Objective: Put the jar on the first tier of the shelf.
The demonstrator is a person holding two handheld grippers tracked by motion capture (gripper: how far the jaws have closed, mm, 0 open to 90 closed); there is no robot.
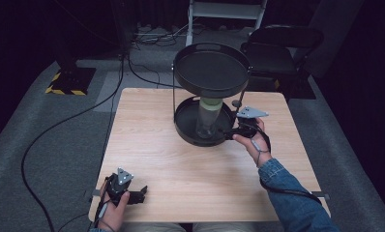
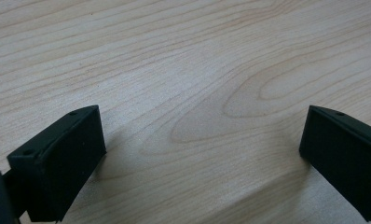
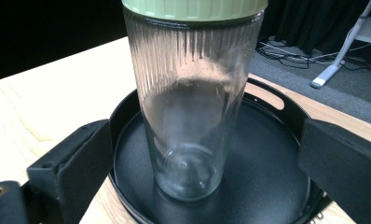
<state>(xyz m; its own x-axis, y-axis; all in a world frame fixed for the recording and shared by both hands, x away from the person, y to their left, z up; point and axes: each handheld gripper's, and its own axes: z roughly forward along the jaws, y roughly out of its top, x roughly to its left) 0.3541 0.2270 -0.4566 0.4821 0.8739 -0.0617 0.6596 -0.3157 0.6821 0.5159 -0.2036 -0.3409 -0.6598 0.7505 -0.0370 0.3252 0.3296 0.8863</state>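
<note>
Looking down from the high view: one wooden table (image 1: 181,159), and toward its far side one black two-tier stand (image 1: 211,94), a round upper tray (image 1: 211,70) over a round lower tray (image 1: 186,126). On the lower tray, upright, one ribbed glass jar (image 1: 209,118) with a pale green lid (image 1: 211,103), its top tucked under the upper tray, which overhangs it and blocks any way in from above. Just right of the stand, the right gripper (image 1: 231,134), held in one hand (image 1: 252,142) with a denim sleeve, at the lower tray's rim. Well apart from the stand, at the near left corner of the table, the left gripper (image 1: 141,193), held low in the other hand (image 1: 114,212). Beyond the stand, off the table: one dark chair (image 1: 277,50), cables (image 1: 152,38) on grey carpet, one yellow-and-black striped base (image 1: 68,81). Turning to the left gripper view: two black jaws spread wide, with bare wood grain between them. Moving to the right gripper view: two black jaws spread wide on either side of the jar (image 3: 193,112), not touching it; jar clear and seemingly empty, standing on the black lower tray (image 3: 267,186).
</note>
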